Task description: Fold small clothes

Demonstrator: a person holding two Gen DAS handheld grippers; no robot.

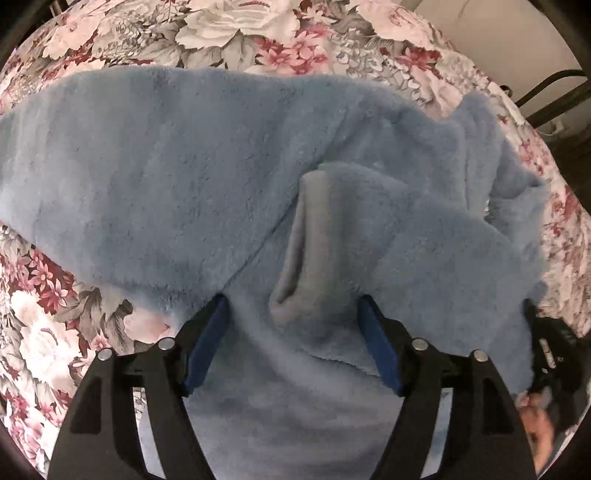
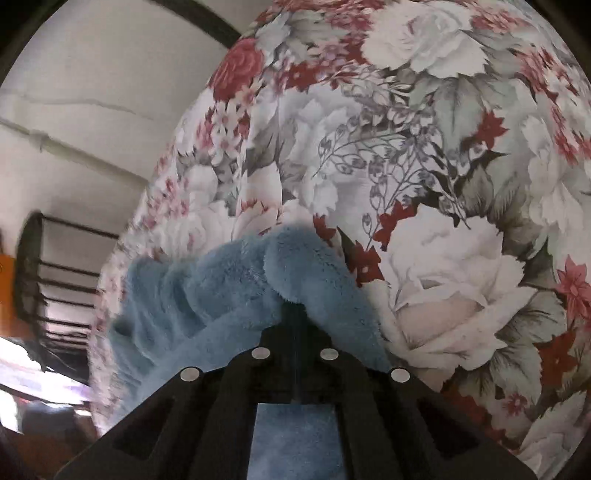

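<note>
A light blue fleece garment [image 1: 166, 166] lies spread on the floral bedspread [image 1: 240, 22], with a grey-lined cuff or fold [image 1: 314, 236] sticking up in its middle. My left gripper [image 1: 292, 299] points down onto it, its blue pads [image 1: 207, 343] wide apart. Fleece lies between them, but neither pad presses on it. In the right wrist view, my right gripper [image 2: 294, 310] is shut on a bunched edge of the same garment [image 2: 221, 280], which humps up over the fingertips and hides them. The floral bedspread [image 2: 424, 147] fills that view beyond.
The bed edge runs along the left of the right wrist view, beside a white wall [image 2: 92, 92] and a dark metal rack [image 2: 40, 273]. A dark frame [image 1: 554, 88] stands past the bed at the upper right. A hand [image 1: 535, 424] shows at the lower right.
</note>
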